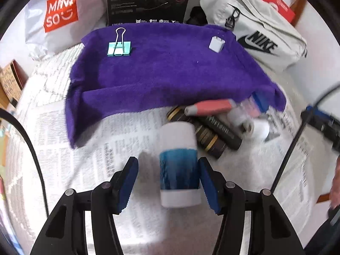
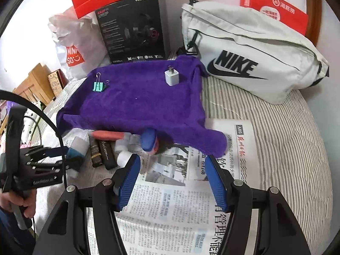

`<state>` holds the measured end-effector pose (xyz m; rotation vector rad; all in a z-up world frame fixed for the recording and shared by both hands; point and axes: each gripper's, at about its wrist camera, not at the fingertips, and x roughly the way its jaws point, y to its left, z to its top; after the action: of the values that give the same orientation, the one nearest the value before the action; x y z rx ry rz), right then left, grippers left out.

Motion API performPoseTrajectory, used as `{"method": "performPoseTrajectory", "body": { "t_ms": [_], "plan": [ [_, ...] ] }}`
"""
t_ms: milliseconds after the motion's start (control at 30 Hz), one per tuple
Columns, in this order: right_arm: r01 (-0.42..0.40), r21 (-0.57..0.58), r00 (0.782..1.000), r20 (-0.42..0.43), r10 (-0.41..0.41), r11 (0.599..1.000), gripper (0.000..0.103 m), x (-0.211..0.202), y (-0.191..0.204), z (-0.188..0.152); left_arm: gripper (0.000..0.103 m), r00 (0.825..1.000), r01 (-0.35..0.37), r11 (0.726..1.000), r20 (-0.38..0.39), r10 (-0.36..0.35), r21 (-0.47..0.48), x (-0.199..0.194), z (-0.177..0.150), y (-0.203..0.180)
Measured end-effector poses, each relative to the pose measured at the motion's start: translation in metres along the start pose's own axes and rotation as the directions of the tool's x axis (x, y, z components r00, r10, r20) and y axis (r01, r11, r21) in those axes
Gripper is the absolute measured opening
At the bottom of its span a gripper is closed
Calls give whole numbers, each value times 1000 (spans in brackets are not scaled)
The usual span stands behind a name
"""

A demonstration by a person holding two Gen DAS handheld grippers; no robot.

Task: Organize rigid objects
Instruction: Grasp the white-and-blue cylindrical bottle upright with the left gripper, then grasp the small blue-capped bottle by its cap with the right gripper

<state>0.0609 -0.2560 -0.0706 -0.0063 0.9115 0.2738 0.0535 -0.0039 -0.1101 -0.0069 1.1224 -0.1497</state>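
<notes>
A white bottle with a blue band stands between the jaws of my left gripper. The right pad sits at its side and the left pad stands clear of it. Just beyond lies a heap: a red tube, dark tubes and small white bottles. On the purple towel rest a teal binder clip and a white charger. My right gripper hangs open over the newspaper, empty, with a blue-and-pink object ahead of it.
A white Nike bag lies at the back right, with a black headset box and a Miniso bag behind the towel. Red paper bags stand at the back. Striped bedding shows to the right. A black cable hangs at the left.
</notes>
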Motion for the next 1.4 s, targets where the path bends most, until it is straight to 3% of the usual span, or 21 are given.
{"method": "performPoseTrajectory", "body": {
  "t_ms": [267,300,333,367,600,700,833,900,967,1067,1400],
  "plan": [
    [-3,-11,1000,-15,3,1000,63,6,3,-2,56,1000,3,998,26,-5,59,9,2,-1],
    [-5,-16,1000,-18,5,1000,63,7,4,-2,53,999,-5,997,34,3,74,10,3,-2],
    [-7,-21,1000,-22,7,1000,63,9,5,-3,40,999,-6,996,43,2,92,10,4,-4],
    [-6,-23,1000,-26,5,1000,63,10,6,-3,34,999,-1,994,48,-4,106,10,4,-6],
    [-27,-21,999,-38,27,999,63,21,12,-2,34,998,4,995,65,-11,104,7,1,-2],
    [-26,-25,999,-39,25,999,63,29,17,1,34,997,-37,995,64,31,96,5,-2,2],
    [-10,-56,1000,-7,9,998,63,38,26,4,34,998,-33,997,60,29,65,0,-9,14],
    [-12,-44,1000,-27,10,999,59,48,27,7,34,998,-28,998,61,24,61,-1,-11,18],
    [-16,-30,999,-33,15,999,43,56,26,9,34,998,-22,998,66,19,51,-1,-12,20],
    [-32,-14,999,-41,31,999,34,64,26,12,34,997,-25,999,75,21,48,-1,-14,19],
    [9,-50,999,-44,-11,999,32,72,36,16,34,997,-20,999,81,17,40,-5,-15,21]
  ]
}}
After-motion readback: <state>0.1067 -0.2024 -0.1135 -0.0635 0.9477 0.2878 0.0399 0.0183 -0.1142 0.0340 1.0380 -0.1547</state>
